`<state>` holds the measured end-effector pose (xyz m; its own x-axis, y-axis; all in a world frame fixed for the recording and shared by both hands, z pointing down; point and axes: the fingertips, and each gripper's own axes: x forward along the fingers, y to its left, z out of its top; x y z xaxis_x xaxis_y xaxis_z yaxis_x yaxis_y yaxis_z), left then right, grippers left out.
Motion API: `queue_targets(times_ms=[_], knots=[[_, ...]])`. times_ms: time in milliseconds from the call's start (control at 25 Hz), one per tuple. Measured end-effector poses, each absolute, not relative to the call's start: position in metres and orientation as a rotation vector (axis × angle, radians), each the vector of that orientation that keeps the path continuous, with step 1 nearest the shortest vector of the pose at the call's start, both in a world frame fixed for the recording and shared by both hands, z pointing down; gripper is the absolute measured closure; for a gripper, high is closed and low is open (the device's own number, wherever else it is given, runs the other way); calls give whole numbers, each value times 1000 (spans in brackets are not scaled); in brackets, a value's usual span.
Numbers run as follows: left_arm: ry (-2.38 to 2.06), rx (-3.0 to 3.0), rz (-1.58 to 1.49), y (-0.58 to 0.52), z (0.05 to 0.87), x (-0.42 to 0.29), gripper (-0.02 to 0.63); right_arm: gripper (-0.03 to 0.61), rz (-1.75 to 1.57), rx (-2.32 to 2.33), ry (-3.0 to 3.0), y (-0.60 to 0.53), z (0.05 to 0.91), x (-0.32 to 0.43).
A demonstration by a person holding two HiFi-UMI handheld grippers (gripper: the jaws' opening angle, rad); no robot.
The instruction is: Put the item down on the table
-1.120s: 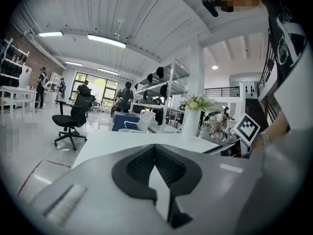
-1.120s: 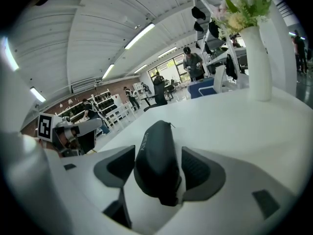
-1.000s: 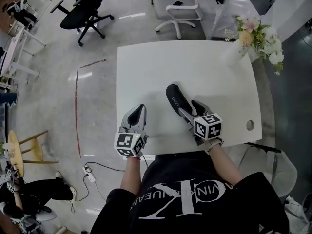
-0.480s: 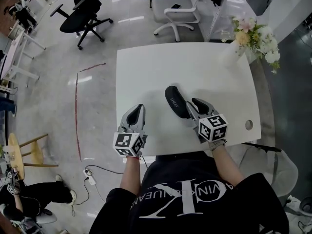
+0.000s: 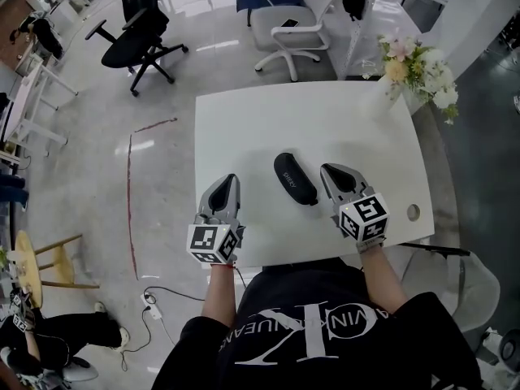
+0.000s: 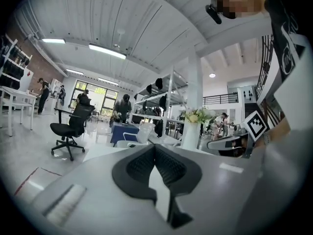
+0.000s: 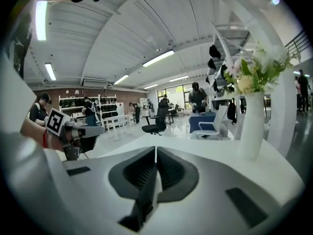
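Lying at a slant on the white rectangular surface [image 5: 325, 112], the black oblong case [image 5: 295, 179] sits in the middle of the head view, between the two tools and touching neither. The left hand-held gripper [image 5: 229, 180] is at its lower left, and the right hand-held gripper [image 5: 334, 170] is just to its right. A white vase of pale flowers [image 5: 416, 59] stands at the upper right.

In the left gripper view, the left hand-held gripper [image 6: 155, 146] has its jaws together and empty.

In the right gripper view, the right hand-held gripper [image 7: 155, 149] has just been closing its jaws. They now meet with nothing between them.
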<state>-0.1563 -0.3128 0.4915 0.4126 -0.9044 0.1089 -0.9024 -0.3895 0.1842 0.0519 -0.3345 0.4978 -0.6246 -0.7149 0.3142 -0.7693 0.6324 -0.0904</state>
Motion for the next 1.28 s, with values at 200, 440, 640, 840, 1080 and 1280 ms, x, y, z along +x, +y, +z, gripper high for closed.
queue_targets(times_ms=[200,440,640,840,1080,1280], knots=[[-1626,2470,-52,-316,475,-160,603,558,238,1254,-2629,-341,475,57],[-1668,2484,-95,-320,456,-164,603,560,181,1280,-2655,-345,457,59],[-1702,2500,-131,-324,442,-167,603,560,150,1286,-2683,-348,446,58],[-1720,2485,-153,-325,437,-171,603,561,131,1290,-2701,-350,439,57],[-1743,2494,-176,-330,427,-175,603,561,114,1305,-2715,-355,432,58],[-1764,2485,-194,-331,421,-181,603,561,102,1299,-2723,-357,428,57]])
